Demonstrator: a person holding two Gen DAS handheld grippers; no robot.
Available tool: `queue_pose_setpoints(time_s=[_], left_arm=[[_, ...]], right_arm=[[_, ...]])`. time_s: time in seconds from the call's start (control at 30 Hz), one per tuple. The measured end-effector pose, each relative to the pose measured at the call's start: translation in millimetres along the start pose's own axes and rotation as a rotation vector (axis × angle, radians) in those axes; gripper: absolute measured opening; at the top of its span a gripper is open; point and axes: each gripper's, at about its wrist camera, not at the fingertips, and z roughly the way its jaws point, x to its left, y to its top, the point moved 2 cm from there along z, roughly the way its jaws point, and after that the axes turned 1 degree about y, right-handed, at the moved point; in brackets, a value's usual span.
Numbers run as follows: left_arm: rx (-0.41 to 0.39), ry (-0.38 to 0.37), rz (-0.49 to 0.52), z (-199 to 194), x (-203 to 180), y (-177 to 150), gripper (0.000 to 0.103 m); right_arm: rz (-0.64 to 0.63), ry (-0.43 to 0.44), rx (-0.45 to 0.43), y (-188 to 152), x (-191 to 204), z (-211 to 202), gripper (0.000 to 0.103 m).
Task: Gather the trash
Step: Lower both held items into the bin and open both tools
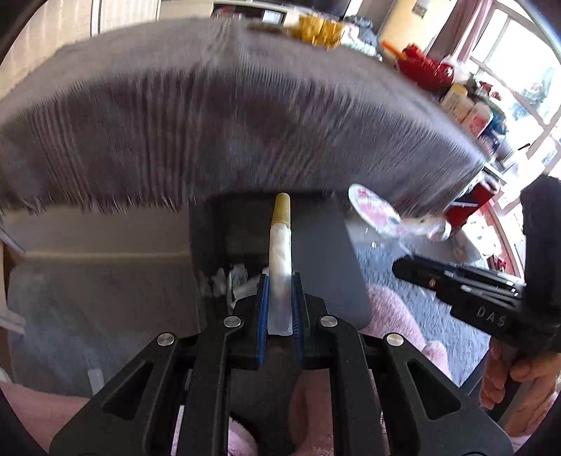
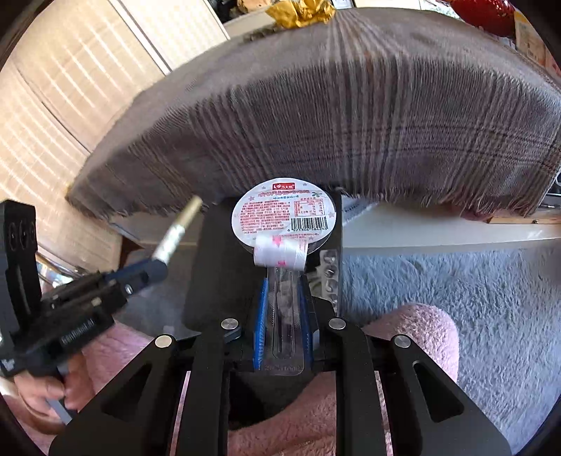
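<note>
left gripper (image 1: 280,298): blue pads closed tight on a thin white tube w/ ribbed gold cap (image 1: 281,245), tube sticking out past the fingertips over a black open-top bin (image 1: 329,252) on the floor. right gripper (image 2: 284,308): clamped on a clear plastic packet (image 2: 285,326) w/ round white printed barcode lid (image 2: 283,217) attached, above the same bin. grey plaid fringed cloth (image 2: 315,115) covers the table on the far side. crumpled gold wrapper (image 2: 301,14) lies at the table's far edge

Home living room: fringed plaid tablecloth (image 2: 350,115), shaggy grey carpet (image 2: 455,298), window blinds (image 2: 70,87).
</note>
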Motion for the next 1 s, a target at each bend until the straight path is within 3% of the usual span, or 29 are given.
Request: queue_pose_setpoints(time_s=[0.27, 0.57, 0.6, 0.67, 0.8, 1.0], left_arm=[[0.054, 0.042, 0.038, 31.1, -0.1, -8.7, 0.011], [0.062, 0.033, -0.016, 38.1, 10.5, -4.9, 0.012], [0.061, 0.033, -0.016, 37.7, 11.8, -4.6, 0.016], [0.060, 0.032, -0.021, 37.2, 13.3, -4.8, 0.030], [0.032, 0.031, -0.034, 28.8, 14.2, -4.3, 0.050], [-0.024, 0.032, -0.027, 8.3, 14.0, 8.9, 0.082]], right_arm=[[0.038, 0.014, 0.021, 5.4, -2.9, 32.7, 0.019], [0.054, 0.026, 0.050, 19.8, 2.6, 50.5, 0.023], [0.055, 0.019, 0.049, 20.4, 2.7, 50.3, 0.028], [0.073, 0.004, 0.036, 20.3, -0.6, 47.6, 0.065], [0.087, -0.018, 0.009, 21.8, -5.0, 38.9, 0.067], [0.100, -0.079, -0.047, 29.7, -10.9, 16.9, 0.081]])
